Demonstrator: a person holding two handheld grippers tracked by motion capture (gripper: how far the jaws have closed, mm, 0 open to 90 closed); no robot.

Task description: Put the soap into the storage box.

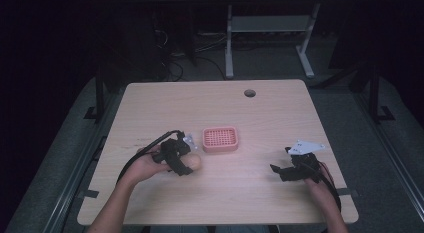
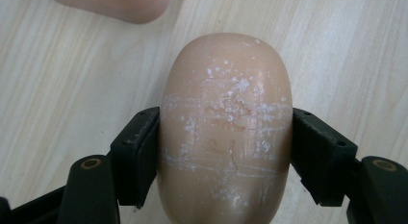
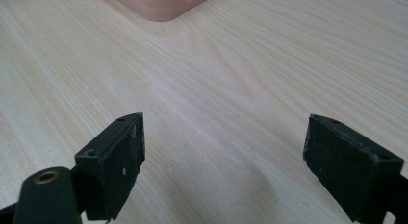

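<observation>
Soap bar (image 2: 225, 132) clamped between left claw (image 2: 225, 156) jaws

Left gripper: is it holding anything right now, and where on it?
Yes. The left gripper is shut on the tan oval soap bar, its jaws pressing the two long sides near mid-length. The right gripper holds nothing.

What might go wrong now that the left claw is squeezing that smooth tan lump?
The rounded soap bar is pinched only at its curved sides by the left claw, so it might squirt out or twist. The pink slotted dish sits close beside it and could get nudged across the table. The open right claw is too far off to steady anything.
</observation>
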